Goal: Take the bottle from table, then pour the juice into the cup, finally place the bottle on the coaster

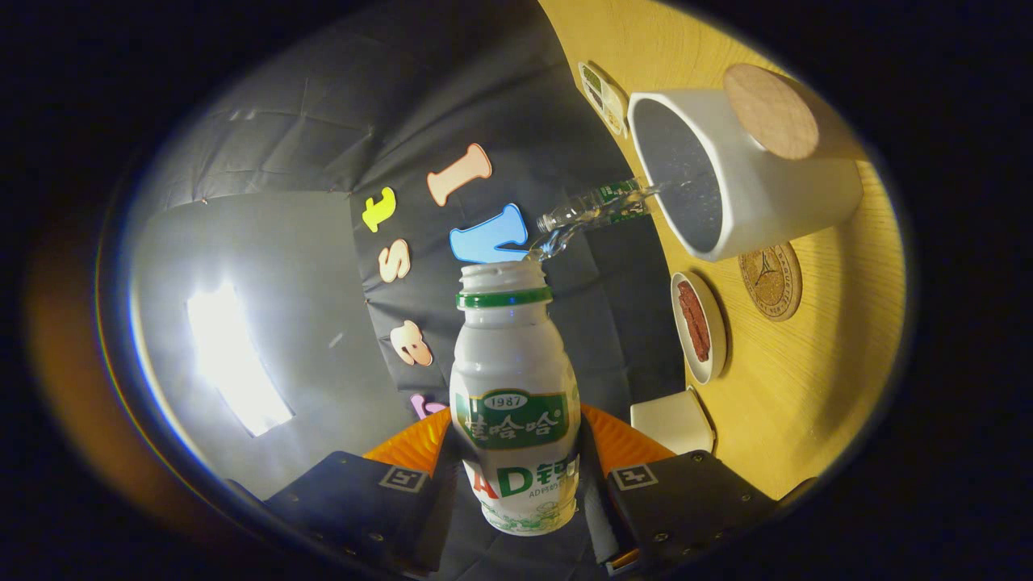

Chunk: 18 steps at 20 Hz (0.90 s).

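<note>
My gripper (516,460) is shut on a small white bottle (514,395) with a green label and an open mouth; both fingers press its lower body. The whole view is rolled on its side, so the bottle is tipped over. A clear stream of liquid (593,214) runs from the bottle's mouth into a white cup (775,198), which stands on the wooden table (807,371) beyond the fingers. A round cork coaster (771,282) with a printed emblem lies on the table next to the cup.
A plain cork disc (771,110) lies on the cup's other side. A small white dish (699,326) with reddish strips sits near the coaster. A white block (672,421) rests by the table's edge near my fingers. A printed card (604,97) lies beyond the cup.
</note>
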Tool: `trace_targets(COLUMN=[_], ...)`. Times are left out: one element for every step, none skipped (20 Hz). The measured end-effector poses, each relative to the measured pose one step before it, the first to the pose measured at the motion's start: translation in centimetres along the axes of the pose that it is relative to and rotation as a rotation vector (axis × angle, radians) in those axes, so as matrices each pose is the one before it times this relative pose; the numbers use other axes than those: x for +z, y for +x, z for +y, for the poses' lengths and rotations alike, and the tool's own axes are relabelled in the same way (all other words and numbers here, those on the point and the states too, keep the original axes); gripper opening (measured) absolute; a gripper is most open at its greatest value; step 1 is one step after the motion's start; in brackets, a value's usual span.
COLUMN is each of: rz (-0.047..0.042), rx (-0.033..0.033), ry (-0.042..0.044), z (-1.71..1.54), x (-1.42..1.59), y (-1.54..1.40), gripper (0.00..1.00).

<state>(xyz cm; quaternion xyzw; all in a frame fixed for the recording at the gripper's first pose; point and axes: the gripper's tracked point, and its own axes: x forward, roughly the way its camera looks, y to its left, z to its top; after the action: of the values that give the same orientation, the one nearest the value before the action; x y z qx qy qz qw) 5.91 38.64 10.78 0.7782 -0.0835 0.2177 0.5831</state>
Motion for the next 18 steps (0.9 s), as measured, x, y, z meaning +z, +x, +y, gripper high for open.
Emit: trace_targets(rz=[0.00000,-0.00013,-0.00023,0.00001,0.00055,-0.00161,-0.00073,0.00016,0.00046,0.00080,0.00004,-0.00009,0.00019,-0.00035,-0.00006,0.00022,-0.00005,0.00028], rx=[0.00057,-0.00002,-0.00036,0.00016,-0.00019,0.00016,0.00092,0.00072,0.00249,0.00137,0.00155,0.00139,0.00161,0.00077,0.00046,0.00033,0.00107,0.00102], ry=[0.00020,0.00159,0.00188,0.00102,0.00120,0.00202,0.00328,0.00326,0.00205,0.00140,0.00011,0.00047,0.00107,0.00123,0.00162,0.00197,0.00191,0.00160], z=[-0.003,0.027,-0.014,0.039,-0.024,0.039,0.009,-0.014,0.083,0.032,0.020,0.011,0.000,0.034,-0.010,0.056,0.019,0.033], x=[0.045,-0.010,0.038,-0.012,0.015,0.052,0.007,-0.030,-0.050,-0.033,0.027,-0.008,0.002,-0.043,-0.013,-0.002,0.003,-0.010], y=[-0.019,0.006,-0.003,-0.031,0.006,-0.044,0.006,0.014,0.023,0.019,-0.018,0.000,-0.039,0.083,-0.001,-0.040,-0.002,-0.019], gripper=[0.68,0.67,0.68,0.68,0.68,0.68,0.68,0.67,0.68,0.67,0.68,0.68,0.68,0.68,0.68,0.68,0.68,0.68])
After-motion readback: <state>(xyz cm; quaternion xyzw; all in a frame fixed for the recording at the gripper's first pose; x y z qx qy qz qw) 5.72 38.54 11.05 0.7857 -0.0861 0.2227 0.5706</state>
